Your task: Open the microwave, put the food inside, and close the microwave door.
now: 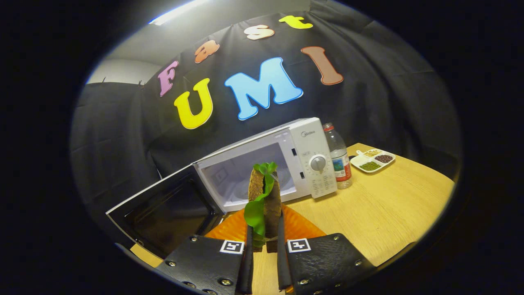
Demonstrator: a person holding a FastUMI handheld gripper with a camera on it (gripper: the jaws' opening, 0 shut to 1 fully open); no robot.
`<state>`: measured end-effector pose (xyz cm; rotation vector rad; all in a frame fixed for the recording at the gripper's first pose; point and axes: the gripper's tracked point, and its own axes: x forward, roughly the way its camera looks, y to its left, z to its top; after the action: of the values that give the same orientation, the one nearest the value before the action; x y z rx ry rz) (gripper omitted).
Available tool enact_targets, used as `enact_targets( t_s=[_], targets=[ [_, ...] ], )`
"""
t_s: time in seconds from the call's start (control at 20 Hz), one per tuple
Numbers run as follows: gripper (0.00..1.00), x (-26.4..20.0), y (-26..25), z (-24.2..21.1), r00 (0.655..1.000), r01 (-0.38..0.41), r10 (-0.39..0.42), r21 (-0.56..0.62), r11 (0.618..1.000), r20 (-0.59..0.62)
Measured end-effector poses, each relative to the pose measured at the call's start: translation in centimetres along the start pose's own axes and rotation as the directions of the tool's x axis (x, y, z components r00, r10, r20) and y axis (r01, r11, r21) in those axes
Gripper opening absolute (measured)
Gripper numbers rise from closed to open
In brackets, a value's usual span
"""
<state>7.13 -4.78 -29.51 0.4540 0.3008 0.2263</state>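
Observation:
A brown sandwich with green lettuce (265,200) stands upright between my fingers, and my gripper (265,239) is shut on it. It hangs above an orange plate (301,227) on the wooden table. Just beyond it stands the white microwave (311,139), its cavity (237,176) exposed. The dark-glass door (163,209) is swung wide to the left. The sandwich's top reaches in front of the cavity mouth.
A clear water bottle with a red cap (339,157) stands right beside the microwave's control panel. Farther right lies a white divided dish (372,160) with beans and grains. Bare wooden table (389,205) spreads to the right of my fingers.

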Motion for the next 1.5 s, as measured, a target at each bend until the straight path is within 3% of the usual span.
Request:
enact_targets(
  t_s=[0.2,0.45,1.0,1.5],
  targets=[
    [0.24,5.2,3.0,0.3,1.0,-0.014,0.013,-0.035,0.999,-0.014],
    [0.24,11.0,4.2,0.1,0.999,0.03,-0.032,-0.13,0.991,-0.015],
    [0.24,21.7,4.8,-0.7,0.996,0.07,-0.074,-0.075,0.995,-0.051],
    [0.24,28.6,5.1,-0.1,0.993,0.103,-0.104,-0.027,0.994,-0.046]
  ],
)
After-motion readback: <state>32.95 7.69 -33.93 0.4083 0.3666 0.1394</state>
